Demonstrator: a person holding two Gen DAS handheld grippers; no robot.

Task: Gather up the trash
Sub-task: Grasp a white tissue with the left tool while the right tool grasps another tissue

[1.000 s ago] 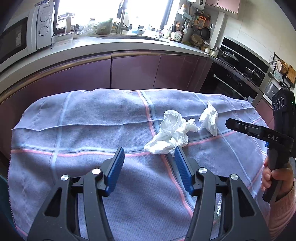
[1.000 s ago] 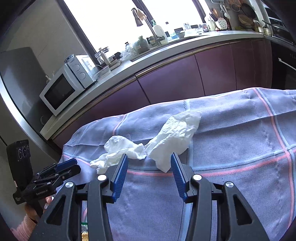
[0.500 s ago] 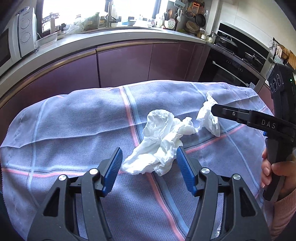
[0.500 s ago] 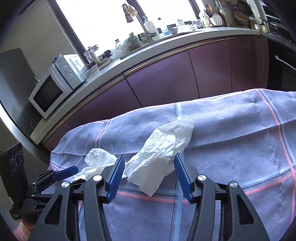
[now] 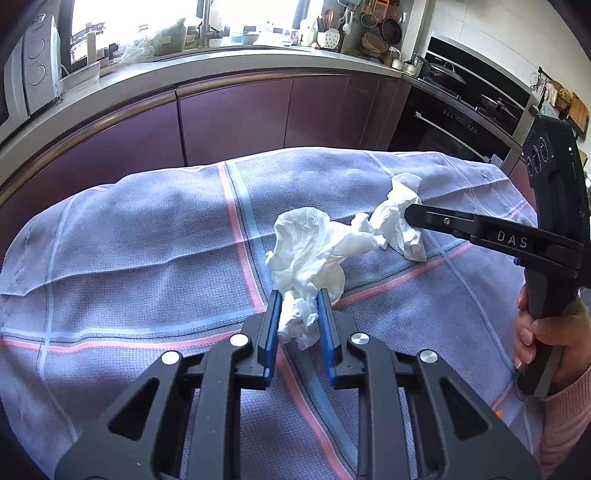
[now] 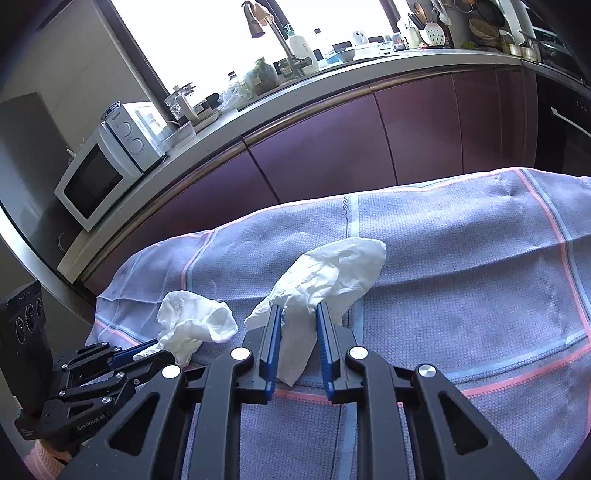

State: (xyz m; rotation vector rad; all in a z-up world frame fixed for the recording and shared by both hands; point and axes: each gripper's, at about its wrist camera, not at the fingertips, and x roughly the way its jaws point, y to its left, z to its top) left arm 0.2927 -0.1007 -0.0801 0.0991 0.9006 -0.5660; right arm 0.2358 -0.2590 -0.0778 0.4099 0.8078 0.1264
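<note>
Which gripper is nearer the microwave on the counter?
Left. The left gripper holds its tissue on the side toward the microwave; the right gripper sits farther along the cloth.

A: Count, crumpled tissues? 
B: Two. One tissue (image 5: 308, 254) near centre, the other tissue (image 5: 400, 218) farther right. 
A: Tools? 
B: Two. Left tool (image 5: 298, 317), right tool (image 6: 298, 341), one tissue pinched in each. 
A: Cloths on the table? 
B: One checked cloth (image 5: 147, 236). 
A: Far side? 
B: One microwave (image 6: 99, 173), far left. One tap (image 6: 273, 33) by the window. Small clutter beside it too crowded to count.
</note>
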